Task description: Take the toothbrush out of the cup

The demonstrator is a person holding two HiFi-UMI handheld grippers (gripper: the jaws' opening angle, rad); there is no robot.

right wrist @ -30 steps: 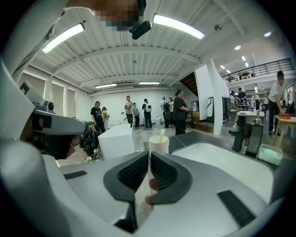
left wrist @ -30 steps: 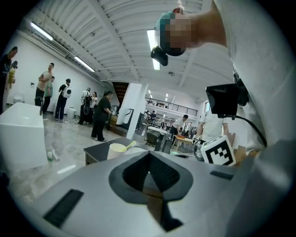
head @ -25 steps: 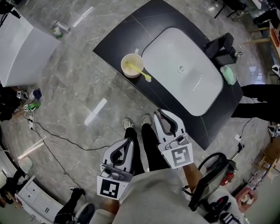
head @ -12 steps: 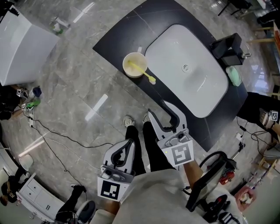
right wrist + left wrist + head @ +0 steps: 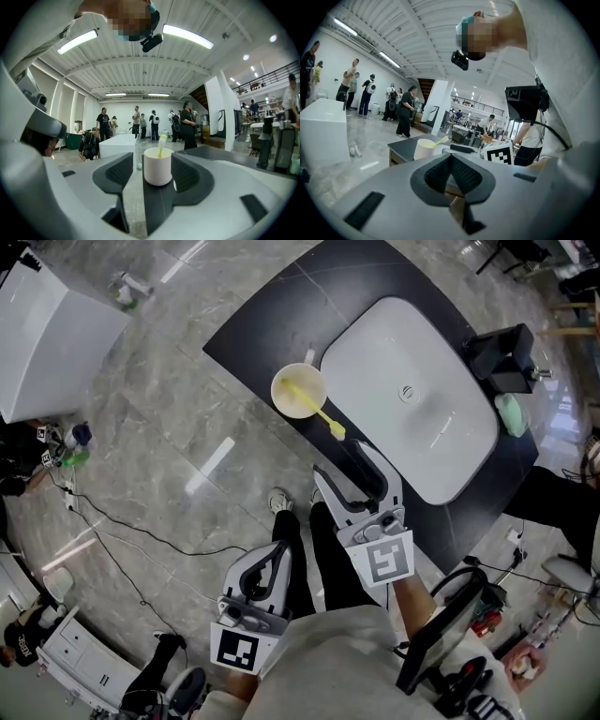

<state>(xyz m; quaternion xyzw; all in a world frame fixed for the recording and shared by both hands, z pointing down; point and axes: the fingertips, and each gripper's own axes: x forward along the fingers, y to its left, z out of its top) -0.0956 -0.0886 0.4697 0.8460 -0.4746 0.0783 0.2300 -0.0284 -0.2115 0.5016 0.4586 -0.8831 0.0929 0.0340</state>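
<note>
Yellow toothbrush stands in the pale cup on the dark counter | we find the right tool just short of it, jaws just opened wide, gripping nothing | left tool closed, empty

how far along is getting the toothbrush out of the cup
Nothing is done yet: the toothbrush leans in the cup on the black counter. In hand: the right gripper, whose jaws have just been opening and grip nothing, points at the cup but is short of it. The left gripper is shut, empty and held back. Left to do: reach, grip the toothbrush and lift it out.
</note>
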